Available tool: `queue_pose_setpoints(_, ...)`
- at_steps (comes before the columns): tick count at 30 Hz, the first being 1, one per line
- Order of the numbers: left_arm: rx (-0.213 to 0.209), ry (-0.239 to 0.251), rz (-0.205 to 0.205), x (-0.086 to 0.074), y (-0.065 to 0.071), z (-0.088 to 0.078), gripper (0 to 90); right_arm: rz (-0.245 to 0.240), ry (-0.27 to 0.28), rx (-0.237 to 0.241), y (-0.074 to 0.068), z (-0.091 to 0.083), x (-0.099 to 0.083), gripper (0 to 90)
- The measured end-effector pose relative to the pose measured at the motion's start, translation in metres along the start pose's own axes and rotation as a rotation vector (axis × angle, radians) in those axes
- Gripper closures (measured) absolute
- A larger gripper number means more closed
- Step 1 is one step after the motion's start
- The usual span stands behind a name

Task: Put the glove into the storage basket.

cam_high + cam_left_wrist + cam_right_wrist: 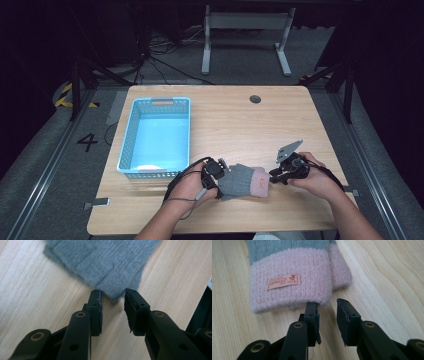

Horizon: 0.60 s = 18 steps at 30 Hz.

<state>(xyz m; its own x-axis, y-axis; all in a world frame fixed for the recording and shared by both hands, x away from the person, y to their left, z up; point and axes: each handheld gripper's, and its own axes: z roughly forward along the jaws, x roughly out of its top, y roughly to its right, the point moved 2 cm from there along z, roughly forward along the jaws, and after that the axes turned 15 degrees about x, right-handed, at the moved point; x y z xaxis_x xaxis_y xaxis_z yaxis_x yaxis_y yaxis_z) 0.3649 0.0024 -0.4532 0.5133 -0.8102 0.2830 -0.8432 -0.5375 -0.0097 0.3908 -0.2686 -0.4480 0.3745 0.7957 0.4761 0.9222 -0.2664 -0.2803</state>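
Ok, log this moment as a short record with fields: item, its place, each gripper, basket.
item: grey knit glove with a pink cuff bearing a small label
place: flat on the wooden table, near the front edge
left gripper: jaws open, at the glove's grey end, tips about at its edge
right gripper: jaws open, at the cuff's edge, not clamped
basket: light blue basket at the table's left, apart from the glove
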Motion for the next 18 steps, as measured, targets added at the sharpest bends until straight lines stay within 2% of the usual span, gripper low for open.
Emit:
queue_pose_setpoints(1,0.011,-0.002,0.003,0.001,0.001,0.0,70.2,-0.014,0.0,0.006,0.0,0.0,0.0,72.6)
queue_pose_setpoints(2,0.022,-0.004,0.007,0.001,0.002,0.0,76.5,-0.034,-0.008,0.012,-0.001,0.0,0.002,76.3)
queue_pose_setpoints(5,0.045,-0.003,0.011,0.002,0.003,-0.001,84.2,-0.047,-0.006,0.014,-0.004,0.0,0.004,84.0)
queue_pose_setpoints(10,0.058,0.001,0.013,0.002,0.005,-0.006,86.1,-0.055,0.004,0.006,-0.008,-0.006,0.007,87.7)
queue_pose_setpoints(18,0.07,0.036,0.023,-0.002,0.013,-0.028,86.2,-0.088,0.048,-0.023,-0.013,-0.021,0.017,88.3)
